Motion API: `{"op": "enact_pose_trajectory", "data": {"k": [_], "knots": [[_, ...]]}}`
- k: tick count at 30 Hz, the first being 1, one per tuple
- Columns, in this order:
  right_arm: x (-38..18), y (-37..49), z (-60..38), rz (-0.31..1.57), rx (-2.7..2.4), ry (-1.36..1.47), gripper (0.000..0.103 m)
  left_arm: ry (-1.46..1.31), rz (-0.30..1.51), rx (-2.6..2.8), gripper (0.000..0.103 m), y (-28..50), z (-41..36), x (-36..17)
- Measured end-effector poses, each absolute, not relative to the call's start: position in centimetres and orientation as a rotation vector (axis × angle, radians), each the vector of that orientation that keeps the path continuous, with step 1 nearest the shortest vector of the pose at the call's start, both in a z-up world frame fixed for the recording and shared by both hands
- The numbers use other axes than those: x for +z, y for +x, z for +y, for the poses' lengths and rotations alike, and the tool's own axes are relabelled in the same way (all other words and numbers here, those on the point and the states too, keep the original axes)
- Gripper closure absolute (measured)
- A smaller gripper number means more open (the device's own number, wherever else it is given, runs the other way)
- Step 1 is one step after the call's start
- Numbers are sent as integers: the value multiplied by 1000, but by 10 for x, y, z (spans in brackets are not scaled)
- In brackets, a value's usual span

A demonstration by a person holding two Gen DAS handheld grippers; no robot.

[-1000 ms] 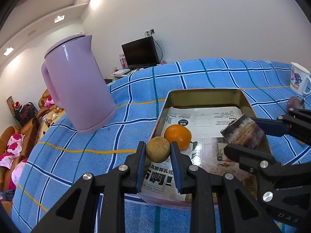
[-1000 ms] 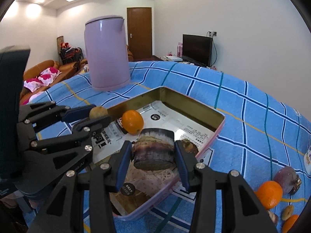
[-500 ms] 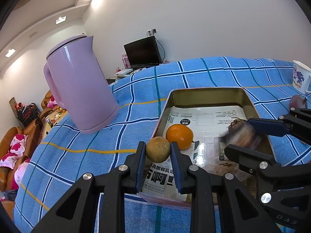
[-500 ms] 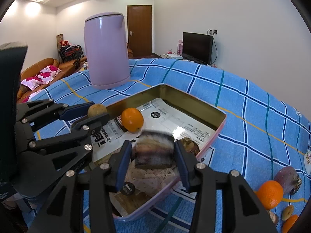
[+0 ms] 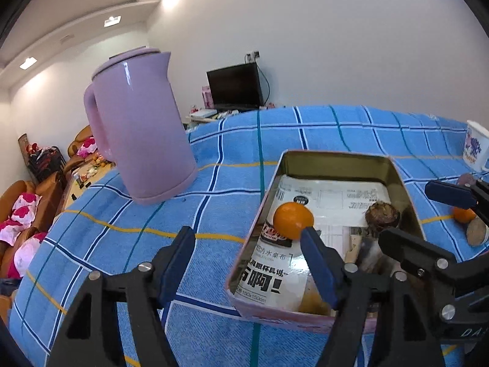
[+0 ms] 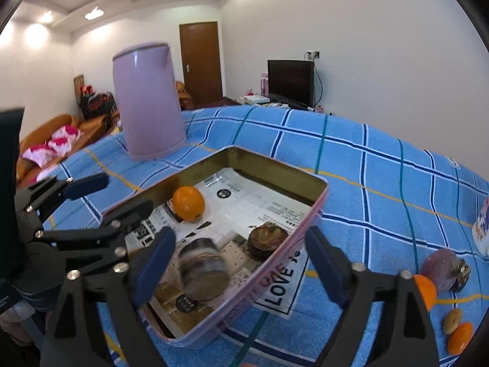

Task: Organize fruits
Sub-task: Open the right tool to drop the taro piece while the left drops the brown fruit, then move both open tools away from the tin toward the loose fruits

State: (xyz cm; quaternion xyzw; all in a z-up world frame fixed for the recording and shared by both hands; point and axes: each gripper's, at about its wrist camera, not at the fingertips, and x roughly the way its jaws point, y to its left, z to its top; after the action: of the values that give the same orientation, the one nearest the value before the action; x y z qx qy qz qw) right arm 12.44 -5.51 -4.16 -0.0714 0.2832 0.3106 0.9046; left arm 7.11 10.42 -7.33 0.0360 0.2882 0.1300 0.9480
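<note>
A pink metal tin [image 5: 333, 157] [image 6: 318, 208] lined with printed paper sits on the blue checked cloth. Inside lie an orange [image 5: 292, 220] [image 6: 187, 203], a dark brown fruit [image 5: 382, 215] [image 6: 267, 238] and a blurred striped purple-brown fruit [image 6: 203, 267]. A brownish fruit [image 5: 313, 301] shows dimly at the tin's near edge. My left gripper [image 5: 247, 263] is open and empty at the tin's near left corner. My right gripper [image 6: 240, 260] is open and empty above the tin's near end.
A lilac kettle [image 5: 142, 125] [image 6: 148, 101] stands left of the tin. Loose oranges and other fruits [image 6: 443, 270] [image 5: 467, 223] lie on the cloth to the right, near a white mug [image 5: 475, 146]. The table edge falls away at left toward sofas.
Both grippers opened. The left let go of the small brown fruit, which dropped toward the tin's near edge. The right let go of the striped fruit, which fell into the tin.
</note>
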Motion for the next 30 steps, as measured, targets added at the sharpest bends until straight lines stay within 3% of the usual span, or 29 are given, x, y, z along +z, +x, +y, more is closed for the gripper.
{"op": "enact_pose_trajectory", "data": {"k": [13,30], "knots": [[-20,104,-99,502,554,-114,8,25,528,241,30,55,89,-55],[-15,84,-255,518,288,-71,5,90,526,12,30,46,-19,-46]]}}
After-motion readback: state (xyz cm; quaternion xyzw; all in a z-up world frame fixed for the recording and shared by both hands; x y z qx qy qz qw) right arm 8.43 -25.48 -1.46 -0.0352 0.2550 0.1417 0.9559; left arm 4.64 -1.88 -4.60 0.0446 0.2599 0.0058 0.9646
